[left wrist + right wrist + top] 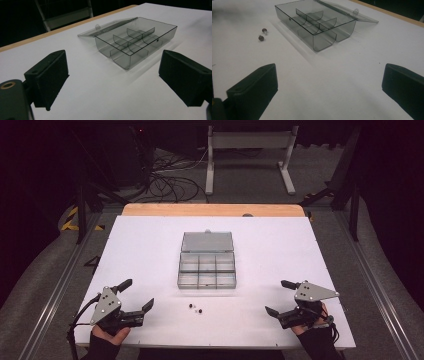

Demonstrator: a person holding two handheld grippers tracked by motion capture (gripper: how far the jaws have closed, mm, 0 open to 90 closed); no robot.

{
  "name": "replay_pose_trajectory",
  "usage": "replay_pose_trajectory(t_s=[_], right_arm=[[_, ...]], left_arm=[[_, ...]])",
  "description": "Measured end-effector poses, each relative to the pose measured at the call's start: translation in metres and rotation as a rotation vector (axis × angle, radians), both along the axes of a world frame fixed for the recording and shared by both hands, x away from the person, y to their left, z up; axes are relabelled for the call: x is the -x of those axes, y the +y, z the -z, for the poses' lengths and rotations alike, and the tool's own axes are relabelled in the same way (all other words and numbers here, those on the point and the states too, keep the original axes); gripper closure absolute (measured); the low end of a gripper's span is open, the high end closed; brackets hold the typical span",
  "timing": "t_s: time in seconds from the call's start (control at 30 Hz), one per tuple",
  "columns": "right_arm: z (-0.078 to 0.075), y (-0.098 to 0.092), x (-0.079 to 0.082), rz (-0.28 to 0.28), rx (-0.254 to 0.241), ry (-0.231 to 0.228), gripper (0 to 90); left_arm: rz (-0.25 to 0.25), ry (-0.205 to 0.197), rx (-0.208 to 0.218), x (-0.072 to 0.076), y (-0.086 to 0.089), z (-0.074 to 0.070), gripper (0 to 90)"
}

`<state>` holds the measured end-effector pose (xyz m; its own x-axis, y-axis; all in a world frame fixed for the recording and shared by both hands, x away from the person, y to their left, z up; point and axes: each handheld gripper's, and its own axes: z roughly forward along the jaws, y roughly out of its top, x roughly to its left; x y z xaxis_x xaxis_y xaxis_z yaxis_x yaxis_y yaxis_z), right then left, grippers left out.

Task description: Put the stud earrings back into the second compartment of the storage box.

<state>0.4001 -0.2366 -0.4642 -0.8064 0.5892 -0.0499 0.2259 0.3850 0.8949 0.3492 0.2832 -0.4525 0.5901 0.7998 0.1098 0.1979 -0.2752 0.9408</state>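
- High view: left gripper (137, 295) at near-left corner of white rectangular table (150, 250), jaws spread wide, nothing between them; grey three-cornered plate on top, cable trailing off near edge.
- Right gripper (277, 296) at near-right corner, jaws likewise spread, nothing pinched; hand (312, 327) in dark glove behind it.
- Between the two grippers, near the front edge: two small dark round beads (195, 308), just beside each other, well apart from either gripper.
- Just beyond the beads, mid-table: clear smoky plastic compartment box (207, 269), six cells in two rows, lid (207, 241) flat open on far side, resting on table.
- Left gripper view: black jaws wide apart over bare white surface; box (136, 41) ahead, cells looking bare.
- Right gripper view: jaws wide apart; beads (262, 34) ahead to the left, box (315, 23) ahead past them, hinged lid (352, 12) laid back.
- Far edge of table: bare wooden strip (212, 210); grey metal stand (250, 155) and loose cables (170, 182) on floor behind.
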Motion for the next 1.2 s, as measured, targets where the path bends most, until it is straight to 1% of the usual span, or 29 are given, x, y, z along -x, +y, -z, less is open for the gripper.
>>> replay_pose_trajectory(t_s=[0.17, 0.27, 0.3, 0.37, 0.4, 0.5, 0.53, 0.57, 0.6, 0.7, 0.73, 0.87, 0.93, 0.97, 1.07, 1.2], right_arm=[[-0.001, 0.001, 0.000, 0.002, 0.002, -0.002, 0.8], [-0.001, 0.002, 0.000, 0.004, 0.002, 0.005, 0.8], [-0.001, 0.003, 0.000, -0.006, -0.001, 0.004, 0.8], [-0.001, 0.003, 0.000, -0.010, -0.004, 0.002, 0.7], [-0.002, 0.004, 0.000, -0.010, 0.003, -0.001, 0.5], [-0.003, 0.004, 0.000, -0.008, 0.000, 0.007, 0.4], [-0.003, 0.005, -0.001, -0.021, -0.012, 0.017, 0.0], [-0.003, 0.005, -0.001, -0.021, -0.012, 0.017, 0.0], [-0.004, 0.006, -0.002, -0.027, -0.021, 0.028, 0.0], [-0.006, 0.008, -0.002, -0.030, -0.009, 0.021, 0.0], [-0.008, 0.009, -0.001, -0.028, 0.005, 0.012, 0.0], [-0.015, 0.012, 0.000, -0.021, 0.029, 0.004, 2.5], [-0.019, 0.015, 0.000, -0.036, 0.020, 0.013, 4.3], [-0.021, 0.017, 0.000, -0.043, 0.013, 0.015, 5.1], [-0.027, 0.025, 0.000, -0.066, 0.007, 0.015, 6.8], [-0.032, 0.037, -0.002, -0.095, 0.012, 0.025, 9.2]], left_arm=[[-0.013, -0.010, -0.008, 0.001, -0.001, 0.000, 9.2], [-0.016, -0.019, -0.020, 0.002, -0.002, -0.001, 9.0], [-0.018, -0.021, -0.026, 0.002, -0.003, -0.001, 8.9], [-0.020, -0.025, -0.033, 0.003, -0.003, -0.001, 8.9], [-0.020, -0.028, -0.037, 0.003, -0.002, -0.001, 8.9], [-0.021, -0.029, -0.023, 0.004, -0.002, -0.001, 8.9], [-0.020, -0.030, -0.019, 0.003, -0.001, -0.002, 9.1], [-0.018, -0.025, -0.014, 0.004, -0.001, -0.001, 9.2], [-0.016, -0.023, -0.013, 0.003, -0.001, -0.001, 9.3], [-0.014, -0.021, -0.018, 0.003, -0.001, -0.001, 9.3], [-0.013, -0.022, -0.021, 0.003, -0.001, -0.001, 9.5], [-0.015, -0.024, -0.021, 0.003, -0.002, -0.001, 9.7], [-0.014, -0.026, -0.028, 0.003, -0.001, -0.002, 9.8], [-0.011, -0.022, -0.021, 0.003, -0.001, -0.001, 9.8], [-0.011, -0.019, -0.019, 0.003, -0.001, -0.001, 9.9], [-0.010, -0.019, -0.018, 0.002, 0.000, -0.002, 9.9]])
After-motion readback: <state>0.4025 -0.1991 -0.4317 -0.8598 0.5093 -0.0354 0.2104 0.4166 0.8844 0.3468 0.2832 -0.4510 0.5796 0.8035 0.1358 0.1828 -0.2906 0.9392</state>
